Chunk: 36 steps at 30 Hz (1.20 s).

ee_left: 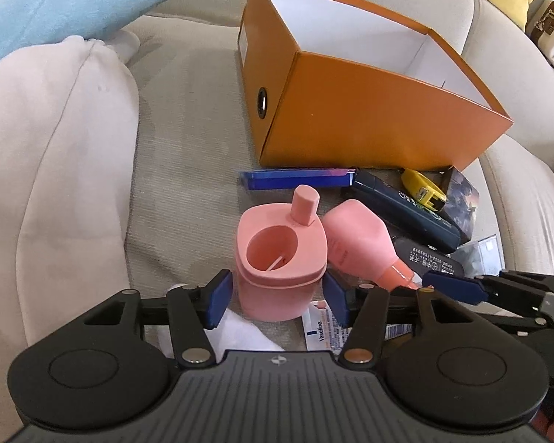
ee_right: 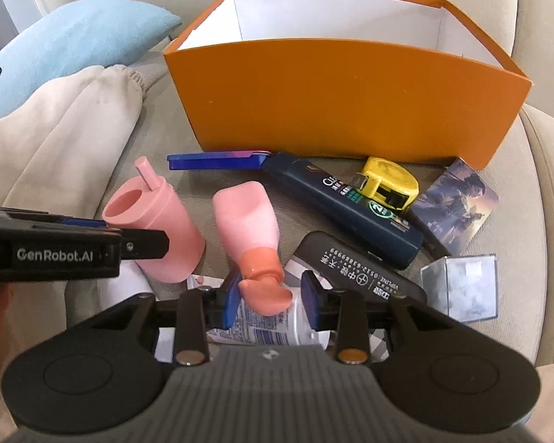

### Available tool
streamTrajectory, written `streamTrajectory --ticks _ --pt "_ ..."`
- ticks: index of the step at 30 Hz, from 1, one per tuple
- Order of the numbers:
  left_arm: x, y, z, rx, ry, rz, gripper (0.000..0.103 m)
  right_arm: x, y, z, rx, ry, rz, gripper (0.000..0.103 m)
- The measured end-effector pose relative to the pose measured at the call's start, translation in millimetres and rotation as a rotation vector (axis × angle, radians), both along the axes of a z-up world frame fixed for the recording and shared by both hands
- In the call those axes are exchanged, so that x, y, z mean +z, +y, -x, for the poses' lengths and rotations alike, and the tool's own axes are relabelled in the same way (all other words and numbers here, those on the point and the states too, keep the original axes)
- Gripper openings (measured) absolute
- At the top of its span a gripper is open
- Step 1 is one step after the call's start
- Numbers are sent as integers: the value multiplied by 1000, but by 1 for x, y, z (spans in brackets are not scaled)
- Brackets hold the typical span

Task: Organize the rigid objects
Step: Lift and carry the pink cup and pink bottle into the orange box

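Observation:
A pink cup [ee_left: 280, 258] with a flip spout stands upright on the sofa seat between the blue pads of my left gripper [ee_left: 277, 297]. The pads sit close beside it with a slim gap, so the gripper is open. A pink bottle [ee_right: 247, 214] lies next to the cup, cap toward me. My right gripper [ee_right: 271, 295] straddles its orange-pink cap, with space on the right side, open. An open orange box [ee_right: 332, 103] stands behind the pile.
Before the box lie a blue flat case [ee_right: 218, 158], a dark shampoo bottle [ee_right: 343, 203], a yellow tape measure [ee_right: 387, 181], a picture card box [ee_right: 458, 203], a clear cube [ee_right: 461, 288] and a black device [ee_right: 351, 262]. A Vaseline tube [ee_left: 317, 328] lies under the grippers. Cushions lie left.

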<state>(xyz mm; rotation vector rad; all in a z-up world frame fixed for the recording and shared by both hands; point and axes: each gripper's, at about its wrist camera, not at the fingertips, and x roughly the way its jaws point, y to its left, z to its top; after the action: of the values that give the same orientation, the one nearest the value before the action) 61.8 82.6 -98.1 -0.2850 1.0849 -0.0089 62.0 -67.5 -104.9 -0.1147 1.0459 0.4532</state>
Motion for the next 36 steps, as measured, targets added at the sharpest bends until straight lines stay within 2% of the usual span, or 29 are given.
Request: streamTrajectory --ticks 6,9,13,18,21,24,26,30,36 --pt "2 -7 -2 -4 -32 -51 69 -2 2 10 58 -32 20 36" --pt "3 -6 -3 12 -54 -64 72 -3 7 18 102 -82 76 28" --pt "6 -5 -2 17 -85 -57 75 4 3 17 93 -98 70 27" --pt "5 -9 -2 -10 -63 -65 74 30 2 18 74 -206 44 26" --pt "6 -9 0 -14 -52 -69 80 32 5 8 59 -222 29 26" --pt "3 -8 0 -30 -2 -61 81 32 9 1 61 -249 24 26" --pt "1 -8 1 -32 14 -56 80 30 13 -1 72 -264 23 27" --pt "2 -8 0 -39 -6 -29 63 27 15 -4 87 -273 -11 27" --pt "8 -10 1 -42 -31 -37 61 21 13 -8 94 -276 -54 27"
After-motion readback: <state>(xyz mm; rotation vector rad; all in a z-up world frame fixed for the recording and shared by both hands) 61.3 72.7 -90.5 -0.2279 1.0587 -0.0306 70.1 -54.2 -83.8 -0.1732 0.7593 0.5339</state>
